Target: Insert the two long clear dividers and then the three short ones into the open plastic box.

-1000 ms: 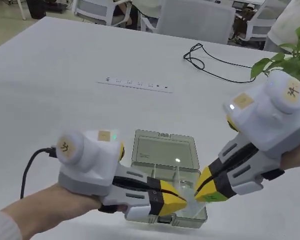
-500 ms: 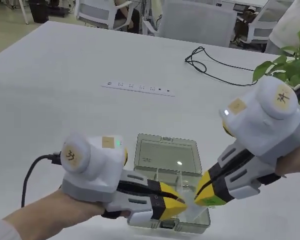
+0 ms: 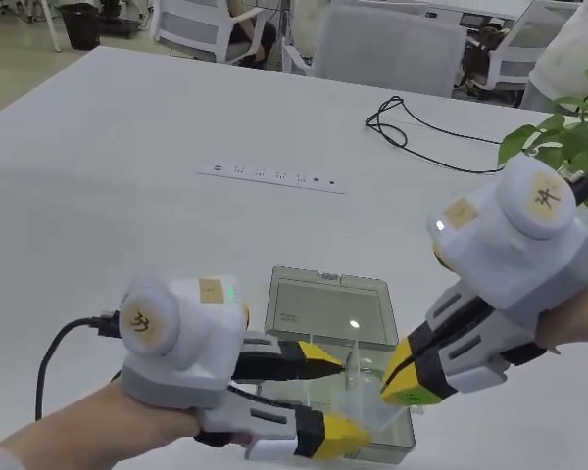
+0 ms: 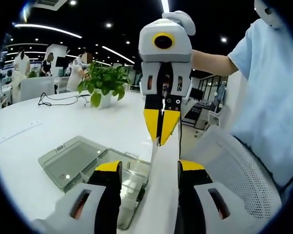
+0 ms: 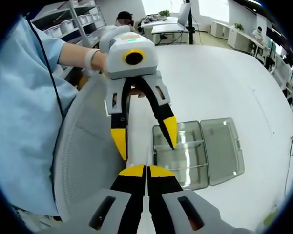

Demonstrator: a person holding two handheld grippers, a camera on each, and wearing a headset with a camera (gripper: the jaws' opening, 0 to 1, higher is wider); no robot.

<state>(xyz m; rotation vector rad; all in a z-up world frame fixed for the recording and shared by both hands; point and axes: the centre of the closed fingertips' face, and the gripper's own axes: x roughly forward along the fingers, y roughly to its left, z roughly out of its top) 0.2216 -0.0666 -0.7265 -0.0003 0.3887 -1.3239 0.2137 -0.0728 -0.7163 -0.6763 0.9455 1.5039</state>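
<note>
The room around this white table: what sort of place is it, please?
Probably an open-plan office: office chairs stand beyond the white table, a power strip lies on it, and a potted plant stands at its edge.

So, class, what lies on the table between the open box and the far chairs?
A white power strip and a black cable, in the head view.

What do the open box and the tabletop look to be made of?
Open box: rigid transparent plastic with a faint grey tint and a glossy finish; the table shows through the lid, and a ceiling light glints on it. Tabletop: smooth white surface, matte to satin, probably laminate; it has an even soft sheen and no grain, and its core isn't visible.
</note>
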